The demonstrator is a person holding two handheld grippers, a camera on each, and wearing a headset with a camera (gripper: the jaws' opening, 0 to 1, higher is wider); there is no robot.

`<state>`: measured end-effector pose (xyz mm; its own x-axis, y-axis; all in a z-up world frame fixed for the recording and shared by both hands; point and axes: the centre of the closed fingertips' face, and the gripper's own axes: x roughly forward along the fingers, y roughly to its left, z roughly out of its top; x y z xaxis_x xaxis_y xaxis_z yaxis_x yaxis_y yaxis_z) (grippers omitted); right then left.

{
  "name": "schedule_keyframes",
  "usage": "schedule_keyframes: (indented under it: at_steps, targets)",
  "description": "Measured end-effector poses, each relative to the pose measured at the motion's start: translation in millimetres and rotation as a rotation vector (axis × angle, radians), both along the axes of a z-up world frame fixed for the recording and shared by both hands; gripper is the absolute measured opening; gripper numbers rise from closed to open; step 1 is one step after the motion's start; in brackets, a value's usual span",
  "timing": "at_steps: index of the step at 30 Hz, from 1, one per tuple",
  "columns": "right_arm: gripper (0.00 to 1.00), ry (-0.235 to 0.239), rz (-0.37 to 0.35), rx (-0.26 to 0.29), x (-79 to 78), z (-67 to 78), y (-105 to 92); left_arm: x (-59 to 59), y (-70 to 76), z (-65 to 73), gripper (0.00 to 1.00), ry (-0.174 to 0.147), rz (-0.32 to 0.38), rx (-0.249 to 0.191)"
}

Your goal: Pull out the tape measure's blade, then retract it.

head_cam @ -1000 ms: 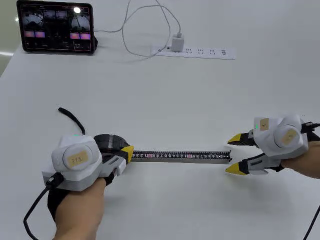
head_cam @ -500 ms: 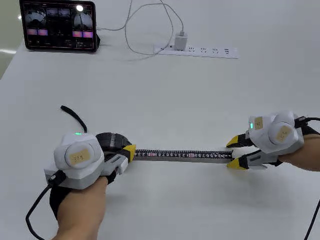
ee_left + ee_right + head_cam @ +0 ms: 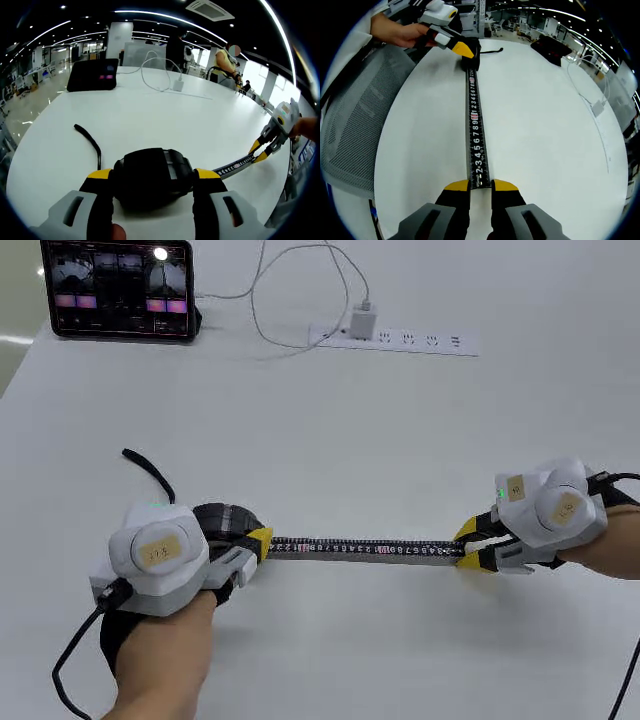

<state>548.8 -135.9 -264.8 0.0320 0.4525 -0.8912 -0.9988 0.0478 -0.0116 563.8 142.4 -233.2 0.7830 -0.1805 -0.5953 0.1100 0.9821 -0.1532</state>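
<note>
At the left of the white surface [image 3: 400,440], the black tape measure case [image 3: 225,525] is held by the left gripper [image 3: 152,174]; its yellow-tipped fingers [image 3: 100,175] are pressed against the two sides of the case, which rests on the surface. A black wrist strap [image 3: 148,475] is seen trailing from the case toward the rear. From the case, the blade [image 3: 365,549] is drawn out to the right and lies flat along the surface, numbers upward. At its far end it is pinched between the fingers of the right gripper [image 3: 468,546], which are closed tight on the tip.

The case is judged hard, compact and easily clamped across its flat sides. The blade is judged thin, springy steel: stiff along its curve, liable to kink if bent sideways, smooth-faced and therefore slippery. It is best taken at the end tab. Spring tension is to be expected, so the return is best guided rather than released outright.
</note>
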Motion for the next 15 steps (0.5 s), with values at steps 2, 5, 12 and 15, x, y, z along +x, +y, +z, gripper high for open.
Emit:
schedule_keyframes:
  at_steps: [2,5,12,15]
  targets:
    - [0.12,-0.001,-0.001,0.0,0.4,-0.2,-0.3,0.0,0.1,-0.1,0.6,-0.001,0.001,-0.001]
    - [0.12,-0.004,0.003,-0.006,0.9,-0.5,-0.4,0.0,0.1,-0.7,0.61,0.002,0.004,-0.005]
    - [0.11,-0.007,0.003,-0.011,2.3,-1.8,-1.8,0.2,0.0,-2.5,0.61,0.012,0.004,-0.008]
    - [0.11,-0.006,0.005,-0.016,2.9,-2.9,-2.4,0.2,0.1,-2.7,0.6,0.014,0.0,-0.004]
